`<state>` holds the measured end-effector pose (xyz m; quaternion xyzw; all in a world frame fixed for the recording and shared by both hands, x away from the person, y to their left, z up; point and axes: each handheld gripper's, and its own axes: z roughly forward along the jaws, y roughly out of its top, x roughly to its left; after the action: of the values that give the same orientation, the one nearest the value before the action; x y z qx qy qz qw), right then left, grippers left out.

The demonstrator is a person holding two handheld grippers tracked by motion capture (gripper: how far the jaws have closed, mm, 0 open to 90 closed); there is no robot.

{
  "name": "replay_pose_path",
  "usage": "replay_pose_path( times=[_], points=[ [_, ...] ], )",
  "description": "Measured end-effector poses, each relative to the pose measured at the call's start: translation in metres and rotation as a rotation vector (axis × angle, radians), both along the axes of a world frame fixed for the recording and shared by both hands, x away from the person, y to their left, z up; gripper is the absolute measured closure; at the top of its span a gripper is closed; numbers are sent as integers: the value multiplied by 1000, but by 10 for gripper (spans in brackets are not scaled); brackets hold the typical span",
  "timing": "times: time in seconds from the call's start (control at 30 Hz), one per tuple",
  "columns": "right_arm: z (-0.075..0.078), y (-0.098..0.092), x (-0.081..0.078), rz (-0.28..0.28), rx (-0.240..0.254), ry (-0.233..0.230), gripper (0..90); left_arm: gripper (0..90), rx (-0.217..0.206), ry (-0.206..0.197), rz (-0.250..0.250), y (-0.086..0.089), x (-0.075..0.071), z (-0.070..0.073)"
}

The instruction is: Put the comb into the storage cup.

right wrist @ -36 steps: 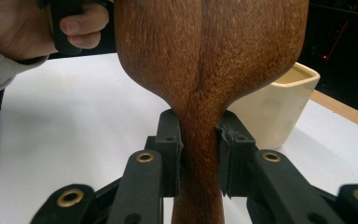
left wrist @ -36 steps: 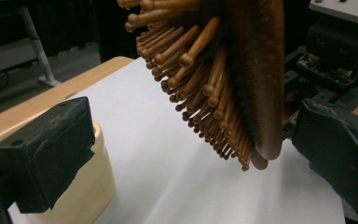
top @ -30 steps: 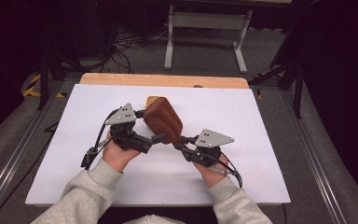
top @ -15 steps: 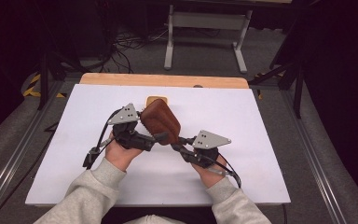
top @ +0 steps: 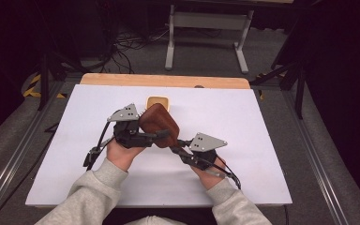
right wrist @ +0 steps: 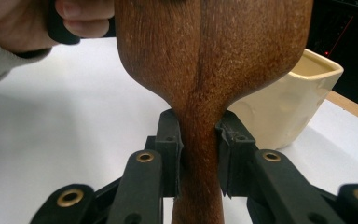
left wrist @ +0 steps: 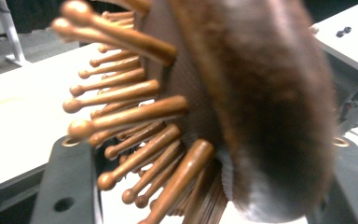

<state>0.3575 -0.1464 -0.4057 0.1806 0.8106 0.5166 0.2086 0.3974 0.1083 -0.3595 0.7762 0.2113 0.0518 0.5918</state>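
A white table (top: 262,140) is seen from above, with bare surface left open along its left, near and right edges; a strip of bare wood (top: 164,80) runs along the far edge, and grey floor is seen past the metal rails on both sides. No brand, label or writing can be read on anything in view.

At left, the left gripper (top: 161,134) is held in the person's left hand (top: 122,152), just beside the head of a wooden hairbrush (top: 159,124) raised over the middle of the table. Its jaws have just been closing, and in the left gripper view the brush head (left wrist: 242,102) and its round-tipped wooden bristles (left wrist: 121,116) are seen between the two black jaws; whether the pads already press on the head cannot be told.

Behind the brush, a cream square cup (top: 158,101) is stood near the far edge.

At right, the right gripper (top: 180,145) is clamped on the brush's narrow handle (right wrist: 199,154), which is pinched between both pads, with the cup (right wrist: 284,107) just beyond.
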Motion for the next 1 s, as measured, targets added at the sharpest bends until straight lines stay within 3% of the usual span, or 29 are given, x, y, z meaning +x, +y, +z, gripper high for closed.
replay_pose_path(
  times=[0.1, 0.23, 0.53, 0.8, 1.0],
  points=[
    [-2, 1, 0, 3, -10, 4, 729, 420, 16, 38, -15, 0, -1, 1],
    [-4, 3, 0, 2, -21, 2, 730, 467, 18, 52, -34, 0, -1, 1],
    [-4, 4, -1, 11, -32, -11, 730, 556, 60, 25, -66, -4, -9, 9],
    [-1, 3, -2, 26, -23, -25, 719, 585, 43, 44, -88, -2, -8, 12],
    [3, -3, -1, 56, 29, -18, 468, 586, 40, 33, -76, 4, -7, 19]
  ],
)
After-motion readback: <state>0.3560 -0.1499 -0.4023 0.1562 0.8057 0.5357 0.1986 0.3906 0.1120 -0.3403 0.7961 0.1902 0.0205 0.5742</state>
